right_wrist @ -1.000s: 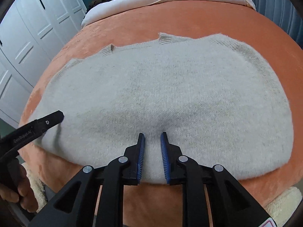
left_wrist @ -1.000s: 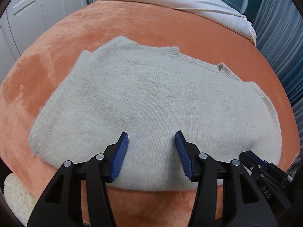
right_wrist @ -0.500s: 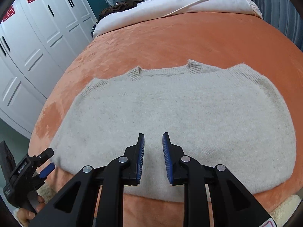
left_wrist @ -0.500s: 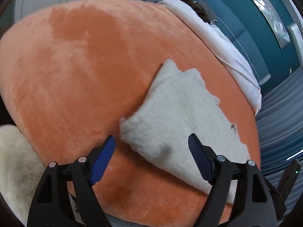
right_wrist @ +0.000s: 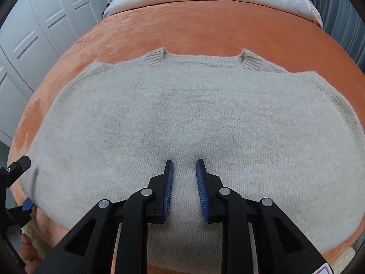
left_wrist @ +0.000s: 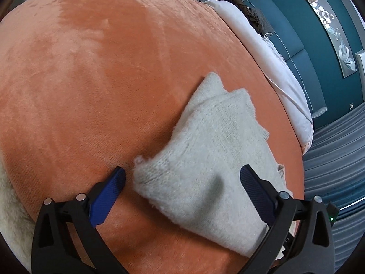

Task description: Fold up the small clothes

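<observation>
On the orange bed (right_wrist: 205, 22) a pale grey sweater (right_wrist: 194, 114) lies spread flat, neckline away. Left gripper (left_wrist: 182, 182) sits at its near corner, jaws just opened wide, that corner between them untouched. Right gripper (right_wrist: 184, 166) hangs over the hem, jaws narrowly parted, pinching nothing.

**Cut-offs and blind spots**

In the right wrist view, the pale grey knitted sweater (right_wrist: 187, 118) has its lower hem hidden behind the black gripper arms at bottom centre. At the lower left edge, the left gripper (right_wrist: 13, 182) is cropped and motion-blurred, and only fingertips (right_wrist: 28, 248) of the hand show.
</observation>
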Available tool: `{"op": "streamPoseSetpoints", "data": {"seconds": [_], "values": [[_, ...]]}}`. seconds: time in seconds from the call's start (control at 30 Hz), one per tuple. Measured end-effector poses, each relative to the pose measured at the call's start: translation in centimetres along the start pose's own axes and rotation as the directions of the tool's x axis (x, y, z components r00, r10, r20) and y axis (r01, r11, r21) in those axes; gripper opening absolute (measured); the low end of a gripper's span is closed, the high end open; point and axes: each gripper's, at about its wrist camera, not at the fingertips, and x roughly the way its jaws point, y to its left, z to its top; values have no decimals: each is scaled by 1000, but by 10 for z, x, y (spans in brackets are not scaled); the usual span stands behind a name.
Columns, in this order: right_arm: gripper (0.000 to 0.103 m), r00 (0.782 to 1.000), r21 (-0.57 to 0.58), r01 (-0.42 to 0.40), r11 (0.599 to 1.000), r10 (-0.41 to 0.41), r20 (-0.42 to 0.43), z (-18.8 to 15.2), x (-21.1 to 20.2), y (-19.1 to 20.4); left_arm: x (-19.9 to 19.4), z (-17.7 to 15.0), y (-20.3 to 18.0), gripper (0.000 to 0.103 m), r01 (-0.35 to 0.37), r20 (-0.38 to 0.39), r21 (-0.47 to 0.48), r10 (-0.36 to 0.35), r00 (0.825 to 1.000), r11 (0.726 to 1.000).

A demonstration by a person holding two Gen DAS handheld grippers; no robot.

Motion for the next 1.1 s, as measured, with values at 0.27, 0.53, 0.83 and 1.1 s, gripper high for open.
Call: {"op": "streamPoseSetpoints", "data": {"seconds": [0.27, 0.53, 0.83, 1.1], "values": [[23, 999, 15, -32, 999, 32, 18, -3, 0, -5, 4, 8, 1, 33, 35, -27, -48, -36, 999, 998], [23, 992, 37, -125, 992, 123, 39, -5, -8, -20, -38, 7, -77, 23, 145, 45, 127, -152, 987, 981], [31, 969, 280, -223, 934, 181, 169, -58, -90, -138, -46, -78, -251, 22, 296, -76, 517, -302, 950, 803], [37, 981, 414, -161, 896, 99, 167, -109, -118, -219, 41, -197, -259, 27, 219, -274, 641, -47, 961, 736]]}}
